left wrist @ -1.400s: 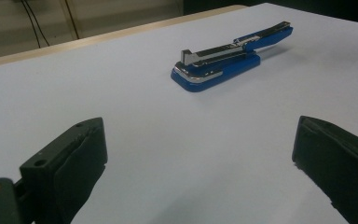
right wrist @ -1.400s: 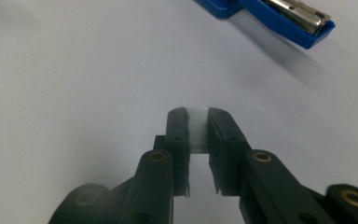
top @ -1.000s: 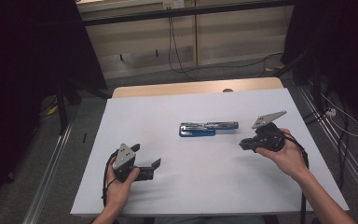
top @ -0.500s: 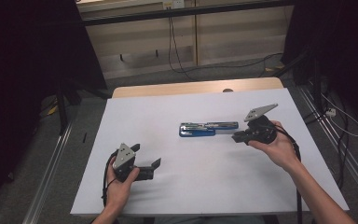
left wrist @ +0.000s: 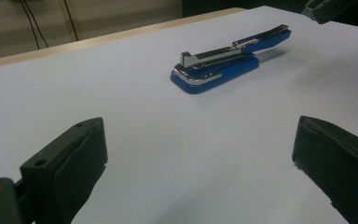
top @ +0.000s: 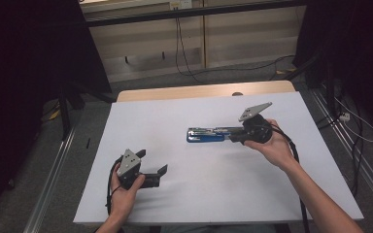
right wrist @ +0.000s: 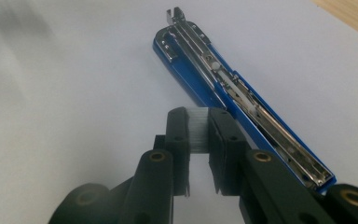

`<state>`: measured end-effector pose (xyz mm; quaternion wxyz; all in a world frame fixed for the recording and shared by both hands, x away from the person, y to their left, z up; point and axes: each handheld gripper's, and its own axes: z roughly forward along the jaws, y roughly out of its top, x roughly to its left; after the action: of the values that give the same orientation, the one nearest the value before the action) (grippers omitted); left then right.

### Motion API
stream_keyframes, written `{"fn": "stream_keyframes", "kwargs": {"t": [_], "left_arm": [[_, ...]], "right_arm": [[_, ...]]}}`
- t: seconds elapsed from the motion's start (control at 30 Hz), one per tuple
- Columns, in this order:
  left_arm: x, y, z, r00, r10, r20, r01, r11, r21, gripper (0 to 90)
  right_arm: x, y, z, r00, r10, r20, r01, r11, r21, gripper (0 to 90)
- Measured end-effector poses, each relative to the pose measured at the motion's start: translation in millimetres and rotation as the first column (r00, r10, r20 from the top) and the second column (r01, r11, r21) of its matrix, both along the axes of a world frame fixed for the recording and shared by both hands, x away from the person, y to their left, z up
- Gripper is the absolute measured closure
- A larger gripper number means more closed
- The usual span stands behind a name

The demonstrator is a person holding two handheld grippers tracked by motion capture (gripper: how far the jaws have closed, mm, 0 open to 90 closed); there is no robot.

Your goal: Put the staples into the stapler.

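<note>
White sheeting covers the worktop (top: pixel 213 194), whose pale wooden far edge shows beyond it, with a dark room and trailing cables behind. A blue stapler (top: pixel 209 134) lies swung open near the middle of the worktop, its metal staple channel exposed and facing up; in the right claw's own view the channel runs diagonally from upper left to lower right (right wrist: pixel 233 88).

Right claw (top: pixel 233 138): held in the person's right hand (top: pixel 272 148), pointed toward the stapler's near end. Its jaws stand nearly pressed together and pinch a short silvery strip of staples (right wrist: pixel 198 128), which spans the narrow gap between the two pads (right wrist: pixel 177 133). The strip hangs just beside and above the stapler's channel; whether it touches the stapler cannot be told.

Left claw (top: pixel 151 162): held in the person's left hand (top: pixel 124 191) near the front left of the worktop, well apart from the stapler. Its jaws are spread wide, with bare white surface between them; the left claw's own view shows the stapler (left wrist: pixel 226 58) farther off.
</note>
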<state>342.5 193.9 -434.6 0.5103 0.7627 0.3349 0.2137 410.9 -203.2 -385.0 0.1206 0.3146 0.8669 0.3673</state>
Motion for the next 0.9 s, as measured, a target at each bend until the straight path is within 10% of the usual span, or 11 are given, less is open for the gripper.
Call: {"fn": "stream_keyframes", "kwargs": {"t": [0.9], "left_arm": [[0.6, 1.6, 0.0, 1.0000, 0.001, -0.001, -0.001, 1.0000, -0.002, 3.6]], "right_arm": [[26.7, 29.7, 1.0, 0.9987, 0.044, 0.027, -0.044, 0.9985, 0.031, 79.4]]}}
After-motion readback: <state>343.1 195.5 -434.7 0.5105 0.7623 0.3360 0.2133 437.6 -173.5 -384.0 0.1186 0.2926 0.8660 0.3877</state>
